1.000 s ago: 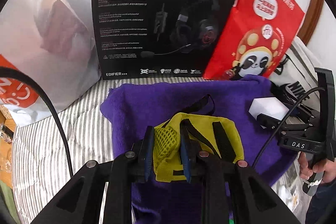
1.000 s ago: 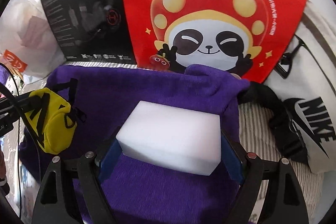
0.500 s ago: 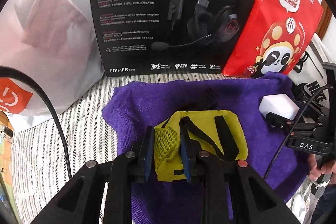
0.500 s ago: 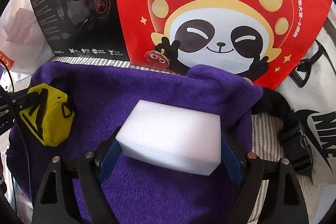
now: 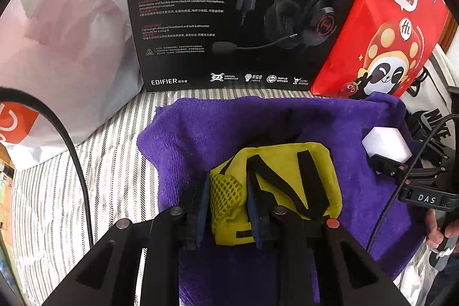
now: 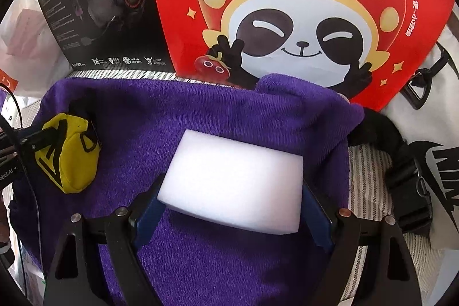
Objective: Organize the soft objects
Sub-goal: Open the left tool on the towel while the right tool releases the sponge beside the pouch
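Your left gripper (image 5: 226,208) has its fingers drawn narrow, pinching the mesh corner of the yellow pouch (image 5: 275,185); the pouch sits low in the middle of the left wrist frame, over the purple towel (image 5: 218,128), and whether its bottom touches the towel you cannot tell from here. Your right gripper (image 6: 232,208) stands wide, its blue pads pressed to the two short ends of the white sponge block (image 6: 235,179), centre of the right wrist frame, also above the towel; in that same view the pouch shows at the left edge.

Judge the pouch as light and limp; held by one corner the rest will sag and swing, and the black straps may trail and catch; the mesh gives the pads something to bite, so the corner is a fair hold, though a grip nearer the body would steady it. The sponge looks very light and springy; it will compress under a hard squeeze and may pop out if the grip is off-centre; keep the pads square on the end faces, near the middle.

The towel lies on a striped bed (image 5: 86,191), with a black headset box (image 5: 229,19) and a red panda bag (image 6: 287,19) standing at the upper part of both frames.
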